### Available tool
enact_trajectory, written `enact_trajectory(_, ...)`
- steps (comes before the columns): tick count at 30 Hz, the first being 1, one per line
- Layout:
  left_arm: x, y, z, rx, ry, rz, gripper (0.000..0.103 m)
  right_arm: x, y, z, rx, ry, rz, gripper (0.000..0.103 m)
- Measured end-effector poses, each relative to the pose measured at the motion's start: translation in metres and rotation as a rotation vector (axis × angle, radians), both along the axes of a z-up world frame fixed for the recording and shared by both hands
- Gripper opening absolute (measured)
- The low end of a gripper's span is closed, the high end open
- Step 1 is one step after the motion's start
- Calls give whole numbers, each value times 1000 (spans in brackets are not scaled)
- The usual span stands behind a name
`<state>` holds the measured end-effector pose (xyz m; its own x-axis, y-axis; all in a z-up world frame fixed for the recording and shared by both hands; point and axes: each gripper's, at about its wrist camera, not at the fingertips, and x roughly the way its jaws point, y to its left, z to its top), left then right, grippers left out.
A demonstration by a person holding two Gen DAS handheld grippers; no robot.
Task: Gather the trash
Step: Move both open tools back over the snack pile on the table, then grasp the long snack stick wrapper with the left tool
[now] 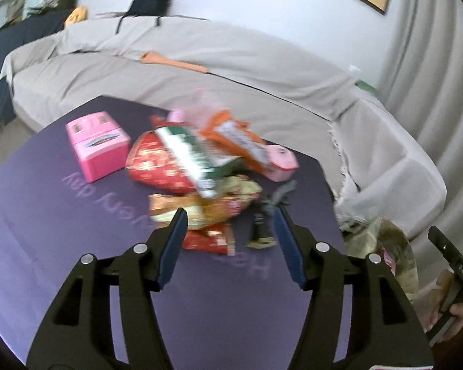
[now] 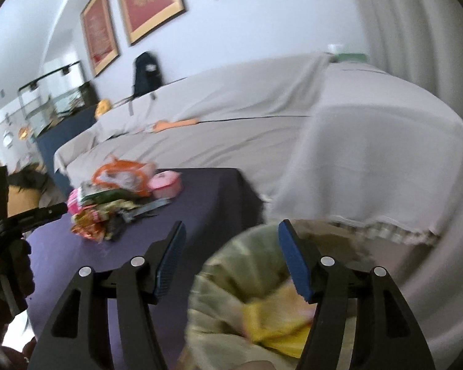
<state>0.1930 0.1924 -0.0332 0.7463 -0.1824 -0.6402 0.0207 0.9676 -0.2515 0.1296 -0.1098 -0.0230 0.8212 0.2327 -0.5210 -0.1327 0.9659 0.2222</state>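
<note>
The sofa (image 1: pixel 200 61), draped in a pale throw, wraps around the far and right sides of the bench (image 1: pixel 61 231), whose dark purple top carries all the loose trash. Beside the bench's right corner stands a bin lined with a pale green bag (image 2: pixel 231 262); its mouth gapes, with yellow wrappers already inside.

The pile of snack wrappers (image 1: pixel 194 166) sits in the middle of the bench, toward the far edge. These look light, thin and crinkly, probably slippery foil or plastic, so they should crush without harm; a pinch on a free flap or a folded end would likely hold better than a squeeze across a flat face. The pink carton (image 1: pixel 97 146) stands apart at the left of the heap and looks stiff and near weightless; it is best taken across its narrow sides. A smaller pink box (image 1: pixel 281 158) lies at the right end, and a dark slim item (image 1: pixel 262 225) lies just beside the nearest wrapper; blur hides what it is.

The left tongs (image 1: pixel 230 215) stand apart, with nothing between them, aimed at the near side of the heap. The right tongs (image 2: pixel 231 231) are likewise spread and empty, over the bin's mouth. The near half of the bench is bare, giving room for a low approach; the bin lies close off the right edge, and the sofa crowds that side.
</note>
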Motion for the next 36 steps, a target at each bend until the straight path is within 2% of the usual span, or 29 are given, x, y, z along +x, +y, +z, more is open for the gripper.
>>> enact_trajectory(5, -6, 35, -13, -25, 8, 12, 55, 13, 42, 1, -11, 10, 71, 65)
enact_trajectory(7, -8, 42, -19, -38, 10, 4, 55, 19, 58, -2, -14, 30, 97, 65)
enact_trajectory(10, -7, 48, -25, -66, 17, -18, 55, 28, 80, -11, -8, 53, 133, 73)
enact_trajectory(12, -3, 48, -27, -79, 23, -44, 55, 32, 93, -15, -19, 59, 155, 73)
enact_trajectory(17, 15, 35, -25, -45, 16, -120, 55, 42, 122, -29, -117, 136, 190, 73)
enact_trajectory(22, 47, 18, -30, 27, 44, -151, 54, 45, 136, -43, -134, 192, 212, 73)
enact_trajectory(25, 58, 10, -37, 55, 79, -176, 38, 46, 140, -49, -125, 217, 233, 73)
enact_trajectory(29, 45, 7, -36, 64, 71, -193, 34, 44, 142, -50, -167, 204, 205, 73)
enact_trajectory(36, -2, 27, -25, 13, 96, -177, 33, 50, 144, -47, -136, 215, 189, 73)
